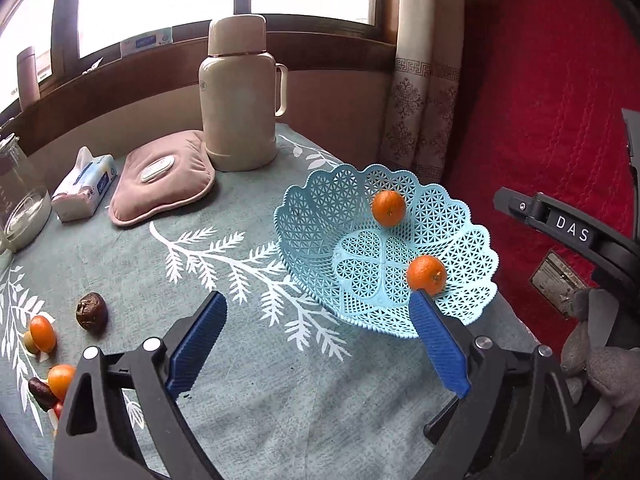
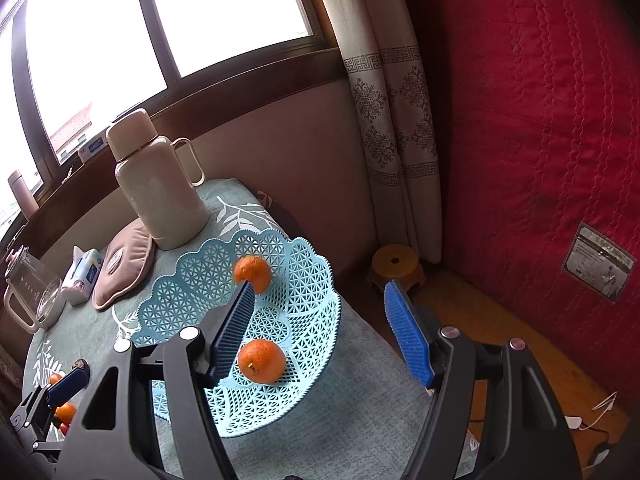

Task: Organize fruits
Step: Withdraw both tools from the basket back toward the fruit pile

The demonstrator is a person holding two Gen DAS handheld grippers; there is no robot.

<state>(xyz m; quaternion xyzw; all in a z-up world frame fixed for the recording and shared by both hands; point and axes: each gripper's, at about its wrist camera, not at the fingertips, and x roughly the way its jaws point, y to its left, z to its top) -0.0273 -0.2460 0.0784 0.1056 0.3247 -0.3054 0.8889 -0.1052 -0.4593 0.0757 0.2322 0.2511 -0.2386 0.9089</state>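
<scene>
A light blue lattice basket (image 1: 320,200) stands at the table's right side with two oranges in it, one at the back (image 1: 389,208) and one at the front (image 1: 426,275). My left gripper (image 1: 318,304) hovers open just in front of the basket's near rim, with nothing between its blue pads. At the table's left lie loose fruits: an orange (image 1: 43,333), a dark wrinkled fruit (image 1: 92,312) and another orange (image 1: 61,380). My right gripper (image 2: 320,292) is open above the basket (image 2: 312,256). Its left finger stands beside the near orange (image 2: 262,366) and partly hides the far orange (image 2: 256,270).
A cream thermos (image 1: 240,96), a pink heat pad (image 1: 160,176), a tissue pack (image 1: 86,186) and a glass jug (image 1: 20,200) stand along the table's back. A red quilt (image 1: 540,80) rises to the right. A yellow stool (image 2: 396,266) stands on the floor beyond the table.
</scene>
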